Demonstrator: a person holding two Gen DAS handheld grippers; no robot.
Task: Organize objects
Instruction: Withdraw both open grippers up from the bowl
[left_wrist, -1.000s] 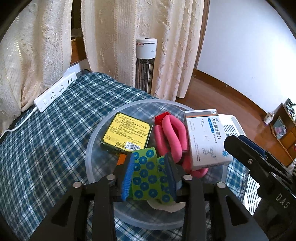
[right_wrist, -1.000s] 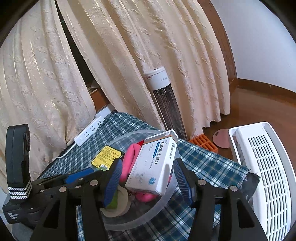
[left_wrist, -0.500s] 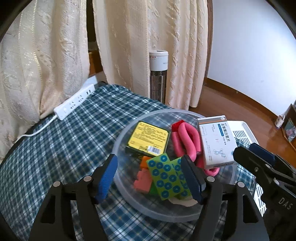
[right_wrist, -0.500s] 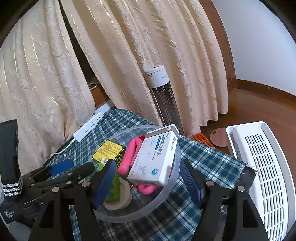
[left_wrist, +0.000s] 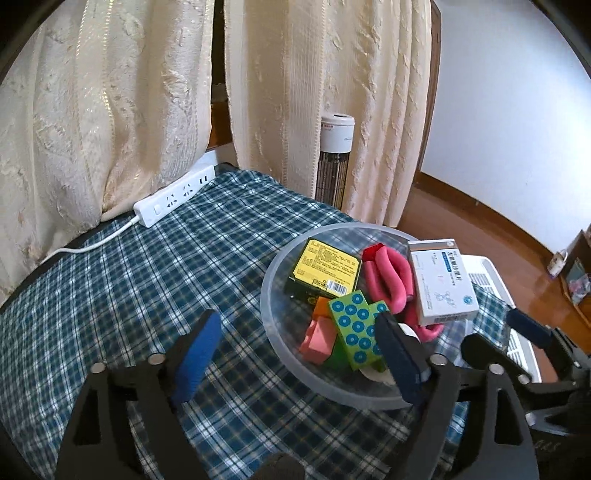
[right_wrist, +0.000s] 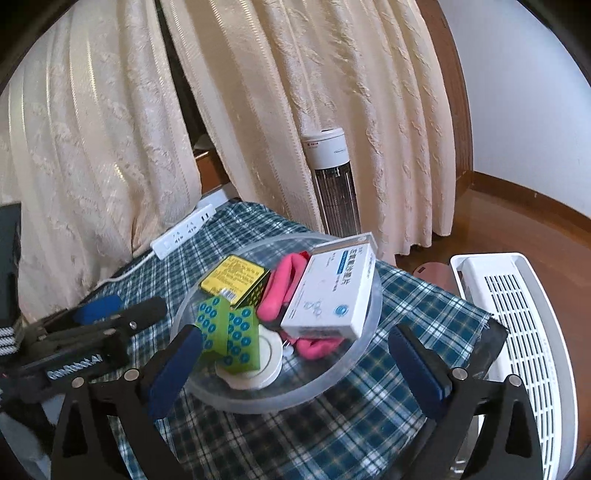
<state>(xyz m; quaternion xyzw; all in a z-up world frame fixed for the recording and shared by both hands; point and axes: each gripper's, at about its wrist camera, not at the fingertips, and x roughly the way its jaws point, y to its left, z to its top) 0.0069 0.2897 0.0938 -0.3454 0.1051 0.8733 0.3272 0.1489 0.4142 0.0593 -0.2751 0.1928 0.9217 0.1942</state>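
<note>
Change: left gripper (left_wrist: 299, 347) has released the green blue-dotted box (left_wrist: 356, 334) and backed off, jaws spread.
Right gripper (right_wrist: 295, 363): spread, empty.
Clear round plastic bowl (left_wrist: 273, 332): dotted box, yellow box (left_wrist: 325, 266), pink foam loop (left_wrist: 388, 277), white medicine carton (left_wrist: 441, 282), tape roll (right_wrist: 267, 356).

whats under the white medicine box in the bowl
The white medicine box leans on the pink foam roller inside the clear bowl. Its underside and the bowl bottom beneath it are covered, so anything else there is hidden.

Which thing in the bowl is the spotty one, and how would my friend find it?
On the blue plaid cloth sits a clear round bowl. At its near side lies the green block, the only thing covered in blue dots.
</note>
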